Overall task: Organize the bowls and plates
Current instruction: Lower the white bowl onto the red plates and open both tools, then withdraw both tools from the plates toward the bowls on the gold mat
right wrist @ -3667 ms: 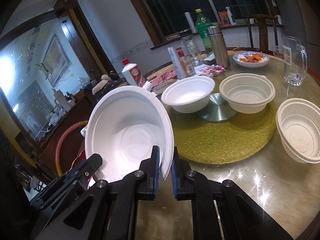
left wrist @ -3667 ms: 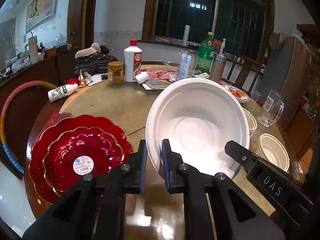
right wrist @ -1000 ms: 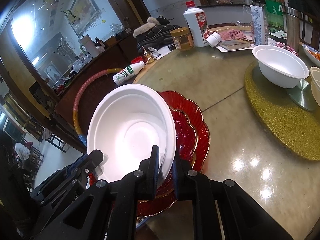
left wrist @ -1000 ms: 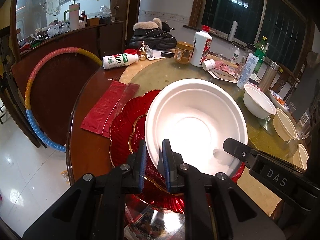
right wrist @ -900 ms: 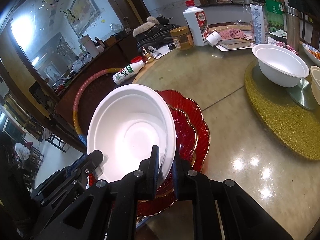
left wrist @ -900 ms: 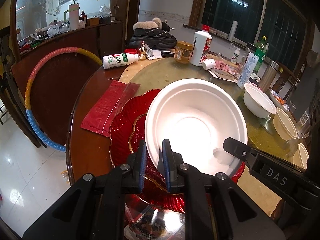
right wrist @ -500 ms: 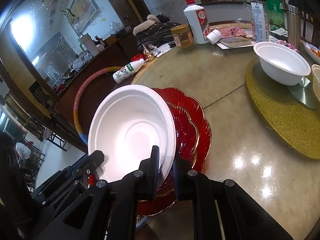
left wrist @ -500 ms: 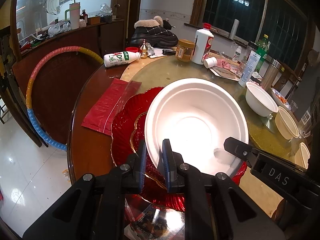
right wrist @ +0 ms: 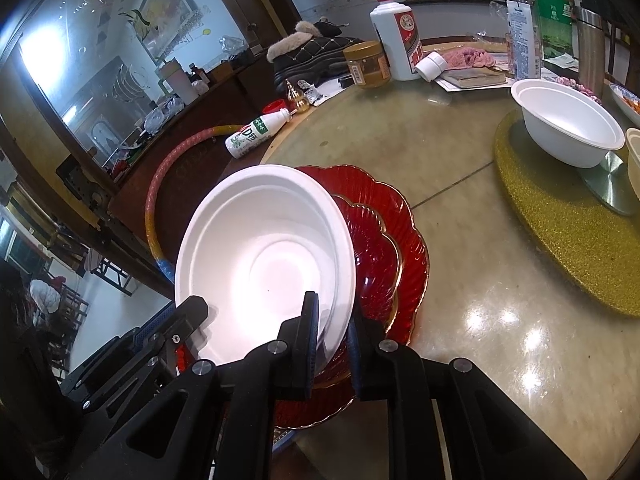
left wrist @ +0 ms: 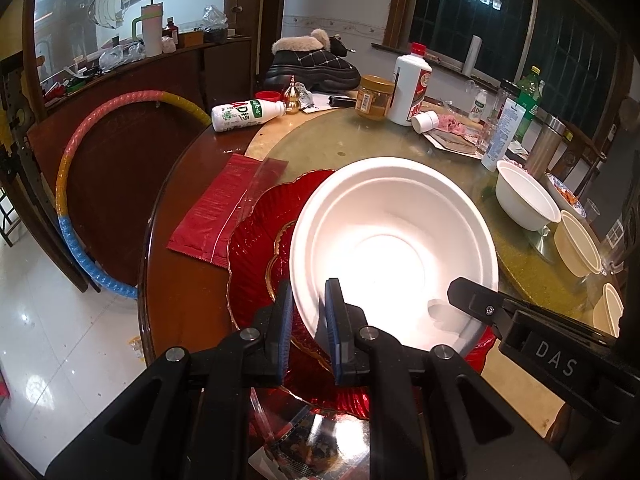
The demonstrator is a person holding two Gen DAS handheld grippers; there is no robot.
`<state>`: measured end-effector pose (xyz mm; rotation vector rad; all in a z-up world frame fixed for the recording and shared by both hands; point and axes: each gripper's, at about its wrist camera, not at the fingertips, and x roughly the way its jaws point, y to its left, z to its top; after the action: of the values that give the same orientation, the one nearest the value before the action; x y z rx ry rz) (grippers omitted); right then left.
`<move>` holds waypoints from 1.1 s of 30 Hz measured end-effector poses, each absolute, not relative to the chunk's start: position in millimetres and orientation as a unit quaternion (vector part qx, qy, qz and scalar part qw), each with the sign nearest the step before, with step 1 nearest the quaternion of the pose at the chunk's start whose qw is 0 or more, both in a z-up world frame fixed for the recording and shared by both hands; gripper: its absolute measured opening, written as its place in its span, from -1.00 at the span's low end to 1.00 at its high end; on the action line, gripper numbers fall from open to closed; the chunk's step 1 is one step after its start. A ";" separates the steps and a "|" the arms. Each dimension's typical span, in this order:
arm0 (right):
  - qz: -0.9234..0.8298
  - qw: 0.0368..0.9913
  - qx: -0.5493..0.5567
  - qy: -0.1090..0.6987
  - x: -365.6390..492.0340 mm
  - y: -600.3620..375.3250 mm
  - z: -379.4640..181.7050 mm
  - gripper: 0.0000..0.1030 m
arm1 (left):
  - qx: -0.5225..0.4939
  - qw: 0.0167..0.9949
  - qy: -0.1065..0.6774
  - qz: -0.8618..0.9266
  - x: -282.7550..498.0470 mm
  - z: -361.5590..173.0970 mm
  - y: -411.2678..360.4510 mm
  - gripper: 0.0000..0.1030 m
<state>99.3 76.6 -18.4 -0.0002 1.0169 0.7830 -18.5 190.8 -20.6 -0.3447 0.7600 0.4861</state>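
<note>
My left gripper (left wrist: 306, 324) has its fingers (left wrist: 282, 320) clamped on the near rim of the big white bowl (left wrist: 394, 252), one pad inside the wall, one outside. My right gripper (right wrist: 332, 328) pinches the same bowl (right wrist: 264, 256) at its other side in the same way; its fingers (right wrist: 310, 324) have just eased apart a touch, yet the rim sits between the pads and I read it as gripped. The bowl is round, so it has no long axis; its mouth faces up and tips slightly toward my cameras. It sits over the stacked red scalloped plates (left wrist: 256, 248) at the near edge of the table (right wrist: 460, 208). Farther along, a smaller white bowl (right wrist: 568, 128) stands upright on the gold mat (right wrist: 560, 232).
</note>
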 end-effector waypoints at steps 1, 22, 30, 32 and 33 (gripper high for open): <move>0.365 0.801 0.000 0.474 98.5 75.9 -18.3 -0.70 | -0.166 0.886 0.366 0.234 -18.6 -20.4 190.7 -0.73; 0.319 0.854 -0.056 0.407 81.4 67.1 7.5 0.45 | -0.193 0.893 0.318 0.253 -37.8 0.4 196.9 0.21; 0.275 0.885 -0.080 0.368 82.0 49.3 14.2 0.63 | -0.200 0.900 0.286 0.259 -41.8 12.1 193.1 0.53; 0.265 0.891 -0.086 0.359 83.0 45.3 15.7 0.65 | -0.202 0.900 0.289 0.255 -39.5 12.9 190.0 0.53; 0.258 0.895 -0.089 0.354 83.3 42.2 16.5 0.66 | -0.202 0.901 0.289 0.253 -38.5 13.7 188.6 0.53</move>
<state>83.3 42.2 16.5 -0.1855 0.7334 0.5354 -38.5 188.6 13.7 -0.4186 0.5971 0.5241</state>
